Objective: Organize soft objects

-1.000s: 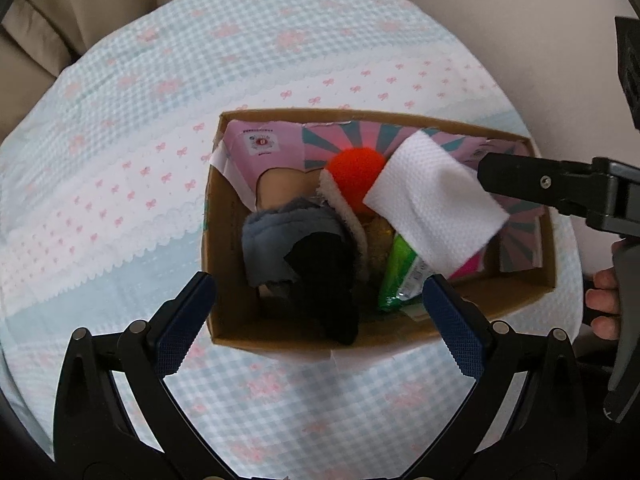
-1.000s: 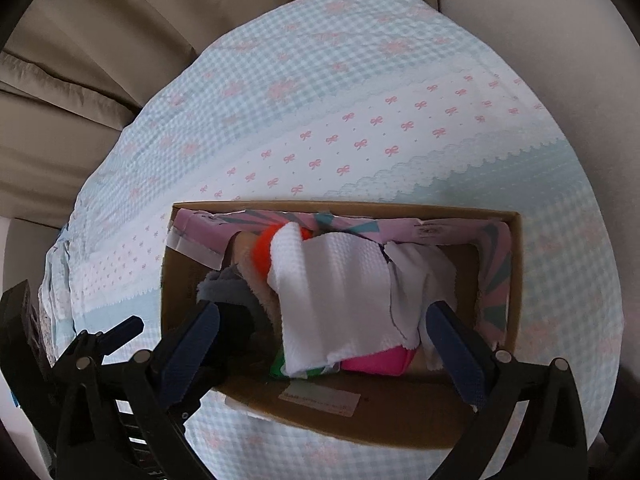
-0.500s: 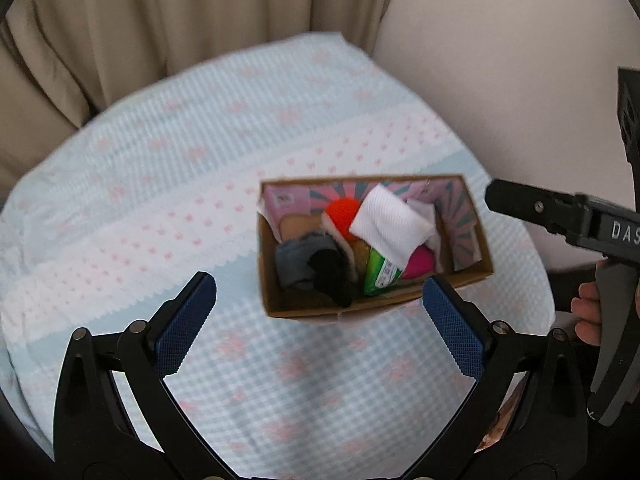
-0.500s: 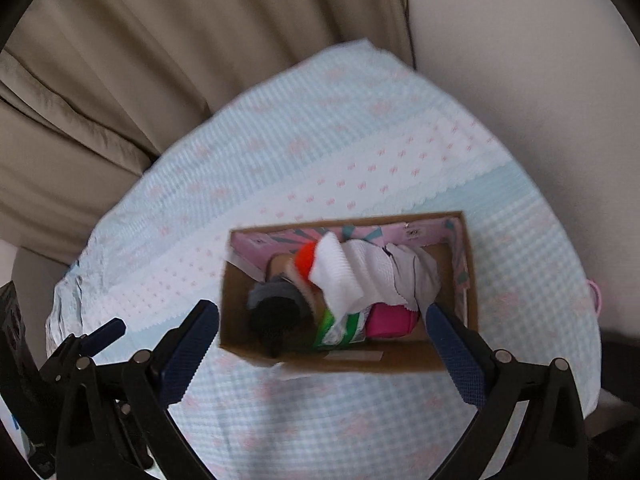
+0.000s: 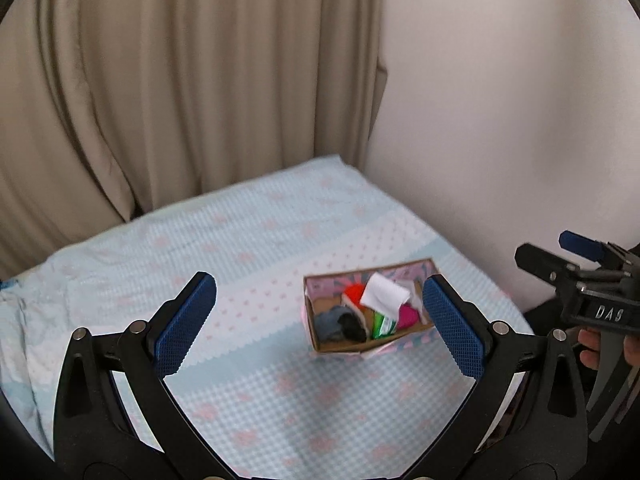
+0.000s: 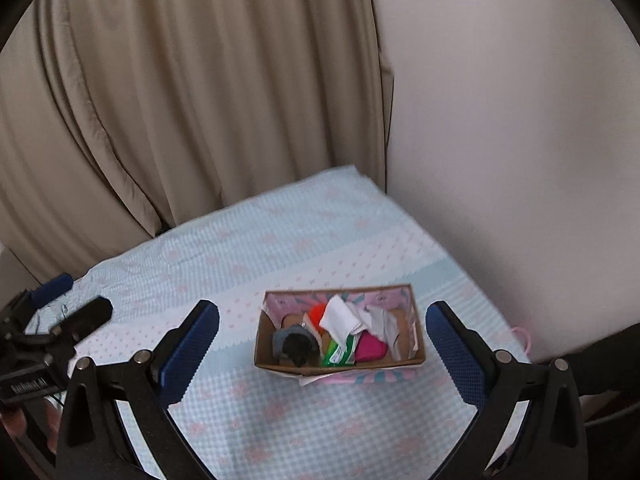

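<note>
A cardboard box [image 5: 344,347] [image 6: 332,365] with a pink patterned lining sits on the pale blue cloth. It holds soft things: a white cloth [image 5: 382,292] [image 6: 340,317], an orange ball [image 5: 354,292] [image 6: 317,312], a grey and black bundle [image 5: 340,322] [image 6: 294,342], a green packet [image 5: 382,325] [image 6: 338,352] and a pink item [image 5: 407,315] [image 6: 370,347]. My left gripper [image 5: 318,326] is open and empty, held back above the cloth. My right gripper [image 6: 322,350] is open and empty too, also back from the box. Each shows at the edge of the other's view.
The table wears a light blue cloth with pink bows [image 5: 256,248] [image 6: 304,248]. Beige curtains [image 5: 180,80] [image 6: 200,80] hang behind it and a white wall [image 5: 500,100] [image 6: 500,120] stands at the right. A hand [image 5: 592,346] holds the right gripper.
Both grippers have pulled back and up from just above the box. The box looks much smaller and the curtains and wall have come into view. Its contents lie as before.
</note>
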`<control>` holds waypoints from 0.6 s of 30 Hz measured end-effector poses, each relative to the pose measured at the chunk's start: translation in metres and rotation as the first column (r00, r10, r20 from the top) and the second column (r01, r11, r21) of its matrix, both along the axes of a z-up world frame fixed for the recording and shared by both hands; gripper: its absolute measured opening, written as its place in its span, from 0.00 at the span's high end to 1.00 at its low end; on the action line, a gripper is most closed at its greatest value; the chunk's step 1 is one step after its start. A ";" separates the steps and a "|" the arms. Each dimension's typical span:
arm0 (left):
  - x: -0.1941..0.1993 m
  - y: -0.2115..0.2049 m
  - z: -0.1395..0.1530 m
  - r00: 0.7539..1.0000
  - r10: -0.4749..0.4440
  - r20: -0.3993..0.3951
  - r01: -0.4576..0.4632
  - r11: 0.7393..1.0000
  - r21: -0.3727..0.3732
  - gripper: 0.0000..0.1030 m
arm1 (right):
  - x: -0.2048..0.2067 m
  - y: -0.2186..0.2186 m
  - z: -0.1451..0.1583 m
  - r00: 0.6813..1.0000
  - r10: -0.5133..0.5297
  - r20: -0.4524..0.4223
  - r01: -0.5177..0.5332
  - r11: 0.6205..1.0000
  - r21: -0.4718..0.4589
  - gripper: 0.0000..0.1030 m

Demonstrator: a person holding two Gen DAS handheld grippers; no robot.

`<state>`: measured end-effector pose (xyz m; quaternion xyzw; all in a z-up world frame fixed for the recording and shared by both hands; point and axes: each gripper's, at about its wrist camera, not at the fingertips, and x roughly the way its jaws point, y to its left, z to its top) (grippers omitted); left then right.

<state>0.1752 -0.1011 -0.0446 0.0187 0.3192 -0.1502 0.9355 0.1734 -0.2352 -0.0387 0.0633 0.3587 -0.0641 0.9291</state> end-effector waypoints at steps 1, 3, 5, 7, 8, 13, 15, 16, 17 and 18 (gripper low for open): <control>-0.005 0.002 0.004 1.000 0.000 0.011 0.000 1.000 -0.002 0.00 | -0.005 0.005 0.004 1.000 0.005 0.011 -0.005 1.000 -0.014 0.00; -0.018 0.008 0.012 0.999 0.007 0.046 -0.008 1.000 0.002 0.00 | -0.016 0.015 0.014 0.999 0.011 0.039 -0.009 0.999 -0.048 0.00; -0.031 0.016 0.020 0.997 0.021 0.081 -0.020 1.000 -0.008 0.00 | -0.028 0.023 0.023 0.997 -0.003 0.080 0.008 0.997 -0.072 0.00; -0.041 0.022 0.027 0.994 0.030 0.101 -0.027 0.999 -0.027 0.00 | -0.037 0.027 0.030 0.994 -0.013 0.110 0.023 0.996 -0.086 0.00; -0.046 0.025 0.029 0.993 0.037 0.113 -0.033 0.999 -0.035 0.00 | -0.041 0.029 0.033 0.993 -0.014 0.121 0.026 0.995 -0.092 0.00; -0.057 0.030 0.037 0.987 0.055 0.150 -0.049 0.998 -0.044 0.00 | -0.057 0.039 0.041 0.985 -0.012 0.171 0.033 0.992 -0.123 0.00; -0.059 0.030 0.039 0.985 0.059 0.162 -0.052 0.998 -0.047 0.00 | -0.061 0.041 0.044 0.982 -0.020 0.187 0.044 0.991 -0.127 0.00; -0.060 0.031 0.039 0.985 0.059 0.164 -0.052 0.997 -0.050 0.00 | -0.064 0.041 0.045 0.981 -0.024 0.194 0.050 0.991 -0.127 0.00; -0.060 0.031 0.040 0.984 0.059 0.165 -0.051 0.997 -0.052 0.00 | -0.065 0.041 0.046 0.980 -0.028 0.199 0.054 0.990 -0.127 0.00; -0.060 0.031 0.041 0.984 0.060 0.168 -0.051 0.997 -0.055 0.00 | -0.066 0.041 0.047 0.979 -0.029 0.202 0.055 0.991 -0.125 0.00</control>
